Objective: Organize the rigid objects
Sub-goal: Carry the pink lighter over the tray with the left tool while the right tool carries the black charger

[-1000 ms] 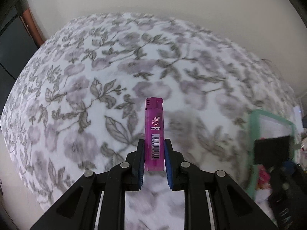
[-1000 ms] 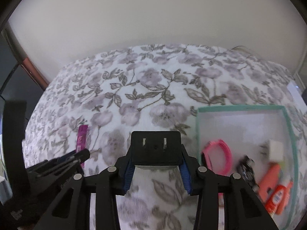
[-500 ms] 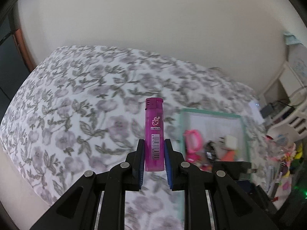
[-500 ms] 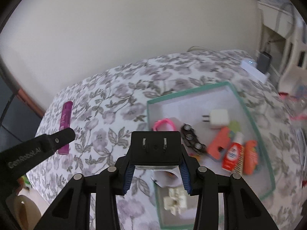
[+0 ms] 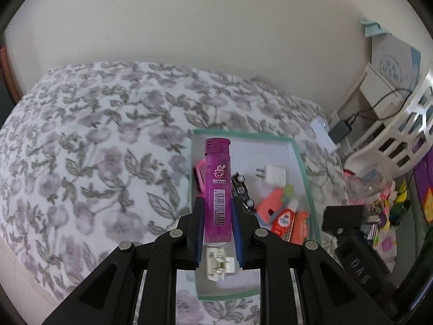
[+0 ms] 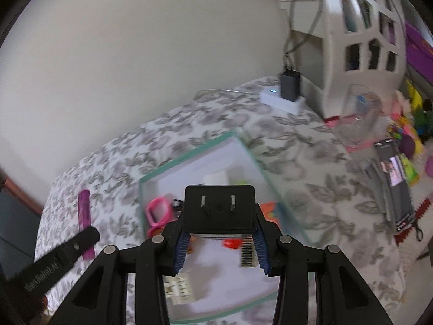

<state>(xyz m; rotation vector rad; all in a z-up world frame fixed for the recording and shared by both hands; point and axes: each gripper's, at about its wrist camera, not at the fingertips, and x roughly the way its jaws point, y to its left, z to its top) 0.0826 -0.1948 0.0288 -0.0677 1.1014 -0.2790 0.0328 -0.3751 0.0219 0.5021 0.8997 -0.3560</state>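
Note:
My left gripper is shut on a magenta lighter, held upright above the left part of a teal-rimmed white box. My right gripper is shut on a black plug adapter with its two prongs facing the camera, over the same box. Inside the box lie a pink ring, a white charger, a black spinner toy, orange pieces, a red-and-white bottle and a white clip. The lighter also shows at the lower left of the right wrist view.
The box rests on a floral bedspread that ends at a plain wall. Behind it sit a white power strip with a black charger, a white lattice basket, a clear cup, a dark flat package and colourful clutter.
Both grippers have travelled right and upward, from over the bare bedspread to over the box, each keeping its object. The right gripper has also rolled, so the box now looks tilted.

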